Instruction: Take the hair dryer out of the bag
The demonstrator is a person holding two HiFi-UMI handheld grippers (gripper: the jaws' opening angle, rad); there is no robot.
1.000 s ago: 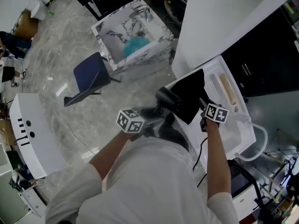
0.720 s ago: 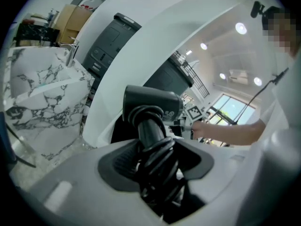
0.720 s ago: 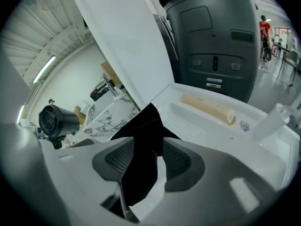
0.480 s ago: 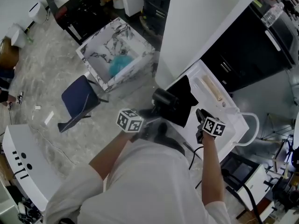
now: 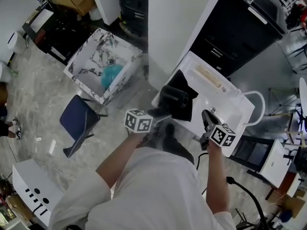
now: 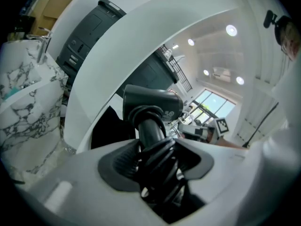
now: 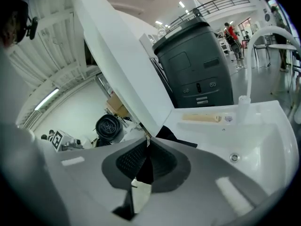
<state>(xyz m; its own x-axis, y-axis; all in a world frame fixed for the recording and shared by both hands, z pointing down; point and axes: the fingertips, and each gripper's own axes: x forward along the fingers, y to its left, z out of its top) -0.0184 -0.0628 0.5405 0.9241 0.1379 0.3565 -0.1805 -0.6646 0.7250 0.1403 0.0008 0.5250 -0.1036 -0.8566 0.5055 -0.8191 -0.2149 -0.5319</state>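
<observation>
The black hair dryer (image 5: pixel 173 98) is outside the black bag (image 5: pixel 187 91), just off the left end of the white basin (image 5: pixel 230 110). My left gripper (image 5: pixel 162 117) is shut on its handle, where the coiled cord (image 6: pixel 157 166) is wound, and the barrel (image 6: pixel 153 102) stands above the jaws. The bag (image 6: pixel 109 128) lies limp behind it. My right gripper (image 5: pixel 207 116) hangs over the basin's front, apart from the bag (image 7: pixel 173 138). Its jaws (image 7: pixel 147 142) have just been closing and stand shut with nothing between them. From there the dryer (image 7: pixel 109 126) shows to the left.
The basin has an arched white tap (image 5: pixel 258 110) and a pale wooden item (image 5: pixel 207 75) on its back ledge. A black cabinet (image 5: pixel 240 28) stands behind. On the floor are a marbled box (image 5: pixel 103 71) with something teal inside, and a dark blue object (image 5: pixel 76 121).
My right gripper let go, rose off the bag and shut empty. My left gripper lifted the dryer slightly. The head view swung toward the basin.
</observation>
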